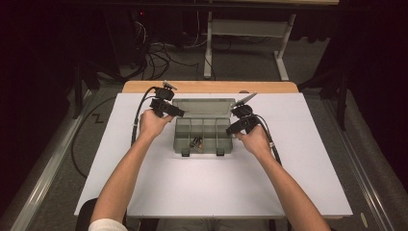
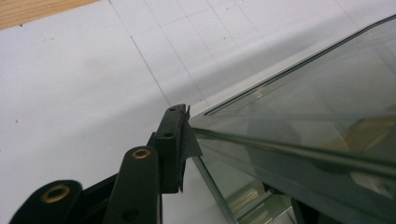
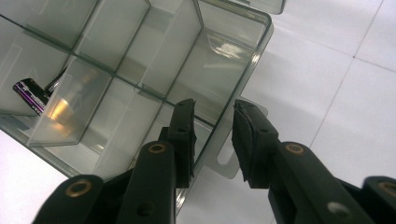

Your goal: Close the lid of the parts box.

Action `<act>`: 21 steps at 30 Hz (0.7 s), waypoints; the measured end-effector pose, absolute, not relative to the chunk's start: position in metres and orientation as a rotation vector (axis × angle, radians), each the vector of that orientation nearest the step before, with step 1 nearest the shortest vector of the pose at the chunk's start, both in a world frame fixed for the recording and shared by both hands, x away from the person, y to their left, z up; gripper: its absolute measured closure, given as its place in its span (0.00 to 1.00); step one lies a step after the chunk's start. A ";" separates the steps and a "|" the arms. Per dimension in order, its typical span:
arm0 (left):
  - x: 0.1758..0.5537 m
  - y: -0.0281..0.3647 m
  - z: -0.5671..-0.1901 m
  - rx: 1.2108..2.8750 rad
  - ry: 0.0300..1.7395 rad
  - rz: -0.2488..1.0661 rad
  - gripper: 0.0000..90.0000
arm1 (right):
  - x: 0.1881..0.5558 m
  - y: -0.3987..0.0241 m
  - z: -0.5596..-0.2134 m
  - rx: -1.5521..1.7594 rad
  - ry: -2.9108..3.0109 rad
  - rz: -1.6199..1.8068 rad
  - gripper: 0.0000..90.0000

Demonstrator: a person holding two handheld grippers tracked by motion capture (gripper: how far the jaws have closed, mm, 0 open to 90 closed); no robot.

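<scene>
Item: one clear plastic compartment box point(image 1: 202, 136), lying near the middle of the white table point(image 1: 216, 192) with its hinged lid point(image 1: 204, 106) raised and leaning toward the far wooden edge point(image 1: 210, 86); all positions below are given from this box. Its long axis ran across the table, left to right as the seated person faced it, with the two front latches point(image 1: 220, 152) pointing toward the person. Internal dividers split it into several cells; a front-left cell held small items, among them a dark cylindrical battery point(image 3: 31, 94). The left gripper point(image 1: 168, 109) stood at the box's far-left corner, where lid met tray; in the left gripper view one black pad point(image 2: 175, 144) lay against the lid's corner edge, the opposing jaw was out of frame, so whether the lid was pinched could not be told. The right gripper point(image 3: 212, 140) stood at the box's right end, near the front; its jaws straddled the right side wall point(image 3: 233, 93), one inside the end cell, one outside over the table, held apart with a visible gap on either side of the wall, pressing on nothing. A small tab point(image 3: 224, 161) projected from that wall between the jaws.
</scene>
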State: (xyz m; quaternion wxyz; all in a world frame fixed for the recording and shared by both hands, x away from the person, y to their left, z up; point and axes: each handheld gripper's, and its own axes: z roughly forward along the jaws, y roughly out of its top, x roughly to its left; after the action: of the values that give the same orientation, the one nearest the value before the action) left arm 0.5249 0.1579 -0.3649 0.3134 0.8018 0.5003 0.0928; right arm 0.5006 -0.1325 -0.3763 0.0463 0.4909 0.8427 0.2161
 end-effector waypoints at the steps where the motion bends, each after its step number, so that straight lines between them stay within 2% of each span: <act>1: 0.524 0.158 -0.365 2.115 1.316 0.246 0.65 | 0.501 -0.133 -0.376 1.496 2.574 0.658 0.80; 16: 0.521 0.160 -0.366 2.116 1.305 0.249 0.66 | 0.498 -0.136 -0.374 1.459 2.585 0.712 0.78; 21: 0.519 0.159 -0.364 2.133 1.295 0.266 0.67 | 0.493 -0.143 -0.356 1.396 2.536 0.763 0.97</act>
State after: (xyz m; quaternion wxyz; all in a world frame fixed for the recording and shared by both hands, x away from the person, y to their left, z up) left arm 0.5187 0.1587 -0.3642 0.3109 0.8079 0.4904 0.1009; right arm 0.4926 -0.1433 -0.3557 0.0738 0.4650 0.8448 0.2541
